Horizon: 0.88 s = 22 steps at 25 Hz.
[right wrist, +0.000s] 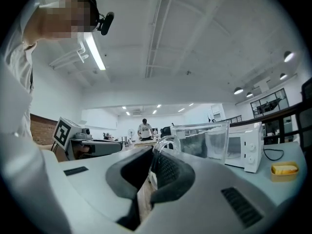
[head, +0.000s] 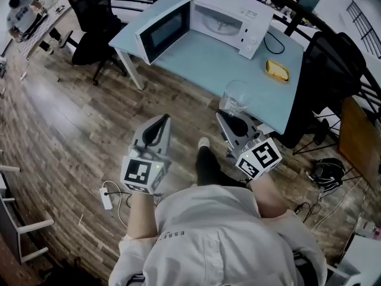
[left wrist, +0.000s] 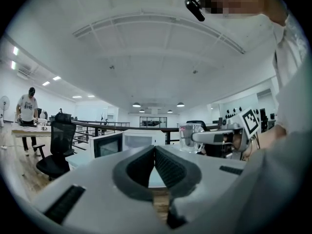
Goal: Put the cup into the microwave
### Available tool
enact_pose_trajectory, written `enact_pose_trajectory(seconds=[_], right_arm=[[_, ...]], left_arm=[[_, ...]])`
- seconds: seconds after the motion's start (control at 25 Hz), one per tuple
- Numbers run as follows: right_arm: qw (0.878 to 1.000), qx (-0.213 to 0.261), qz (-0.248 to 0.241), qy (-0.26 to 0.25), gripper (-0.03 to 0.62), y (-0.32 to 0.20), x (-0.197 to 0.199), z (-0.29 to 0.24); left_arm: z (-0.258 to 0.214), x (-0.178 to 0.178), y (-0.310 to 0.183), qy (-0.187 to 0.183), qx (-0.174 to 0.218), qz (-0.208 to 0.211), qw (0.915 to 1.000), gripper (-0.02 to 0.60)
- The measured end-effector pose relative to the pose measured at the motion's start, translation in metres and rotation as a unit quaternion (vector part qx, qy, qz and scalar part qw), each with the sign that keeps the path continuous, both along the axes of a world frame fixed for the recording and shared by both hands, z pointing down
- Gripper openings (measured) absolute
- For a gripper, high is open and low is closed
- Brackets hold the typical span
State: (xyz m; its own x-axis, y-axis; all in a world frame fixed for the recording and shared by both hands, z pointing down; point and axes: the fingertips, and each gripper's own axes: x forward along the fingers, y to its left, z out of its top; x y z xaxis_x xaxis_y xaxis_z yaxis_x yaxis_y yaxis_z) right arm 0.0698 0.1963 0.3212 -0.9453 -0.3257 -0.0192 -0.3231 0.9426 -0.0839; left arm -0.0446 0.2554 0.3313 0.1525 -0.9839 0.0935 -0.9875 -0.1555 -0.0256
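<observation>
Head view: clear glass cup [head: 234,96] held at the near edge of the smooth pale-blue table [head: 196,58] by the right gripper [head: 231,117]; the boxy white microwave [head: 221,18] stands farther back with its door swung open

Left gripper view: left gripper [left wrist: 154,152] has its ribbed dark pads pressed together, with nothing between them

Right gripper view: jaws clamped on the cup's curved transparent handle

Upright clear cup [head: 235,97]; open white microwave [head: 229,16]
</observation>
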Motion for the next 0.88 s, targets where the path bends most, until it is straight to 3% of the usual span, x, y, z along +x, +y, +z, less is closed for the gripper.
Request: enact_pose_trajectory(seconds=[0.24, 0.52, 0.88], right_arm=[[1.000, -0.004, -0.026, -0.012, 0.017, -0.069, -0.041, 0.002], [0.999, -0.003, -0.029, -0.023, 0.017, -0.180, -0.075, -0.007], [1.000, -0.011, -0.009, -0.015, 0.017, -0.294, -0.093, 0.000]], left_arm=[[0.004, -0.039, -0.063, -0.020, -0.011, -0.020, 0.9995, 0.003], [-0.006, -0.076, -0.173, -0.029, -0.008, -0.025, 0.9992, 0.003], [-0.004, -0.088, -0.296, -0.026, -0.004, 0.011, 0.9996, 0.003]])
